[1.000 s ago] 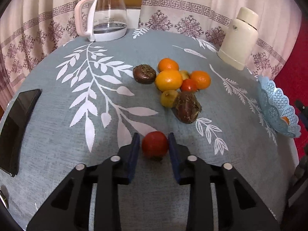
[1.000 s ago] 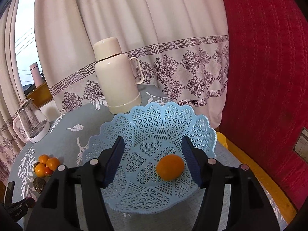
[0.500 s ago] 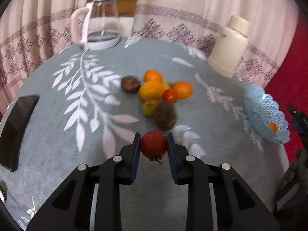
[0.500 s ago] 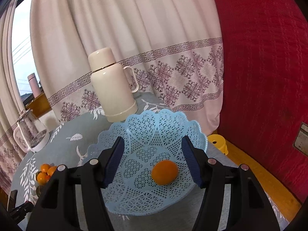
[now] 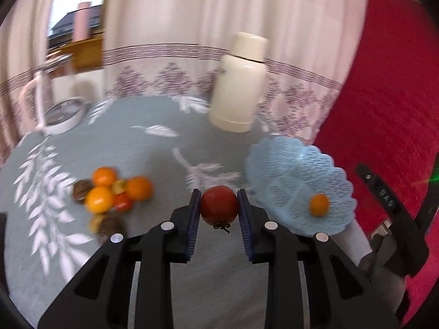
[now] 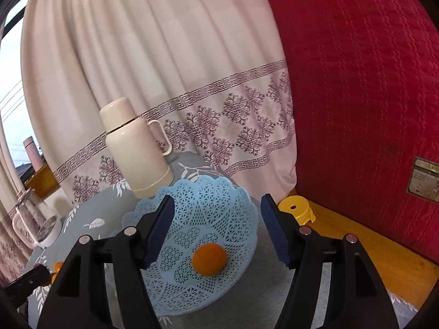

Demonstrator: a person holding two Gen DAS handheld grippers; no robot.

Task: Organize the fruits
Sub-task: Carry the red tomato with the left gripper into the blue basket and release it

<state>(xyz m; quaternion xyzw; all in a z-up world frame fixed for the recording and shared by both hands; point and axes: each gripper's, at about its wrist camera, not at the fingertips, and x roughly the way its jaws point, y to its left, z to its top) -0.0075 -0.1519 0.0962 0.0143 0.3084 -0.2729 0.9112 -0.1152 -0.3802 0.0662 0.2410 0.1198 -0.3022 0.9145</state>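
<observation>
Right, left gripper (image 5: 219,213) is clamped on a red tomato (image 5: 219,205), pads pressing both flanks, stem end hanging down, fruit clear of the tablecloth (image 5: 153,148). It's carried high w/ the blue lattice basket (image 5: 290,164) just off to the right in the left wrist view, so my read: this is the ferry leg, tomato headed for the basket.

Right gripper (image 6: 215,233) hangs over that basket, jaws apart, gripping nothing; they've just been opening a bit wider. The orange (image 6: 210,259) lies loose on the basket floor below and between the pads, neither pad touching it, so it looks dropped off, w/ that hand parked there.

Basket sits at the table edge nearest the red cover (image 6: 356,96), cream thermos (image 5: 238,82) standing just behind it; handy drop spot, well apart from the pile.

Count, approx since the pile is blurred:
- tomatoes: 1 in the grip, 1 smaller red one in the pile (image 5: 109,194)
- oranges: 1 in basket, 3 in pile
- dark brown fruits: 2, poss. more
- 1 pale yellowish fruit mid-pile; another at the front edge, can't tell
- baskets 1, thermos 1, glass kettle (image 5: 59,104) 1.
</observation>
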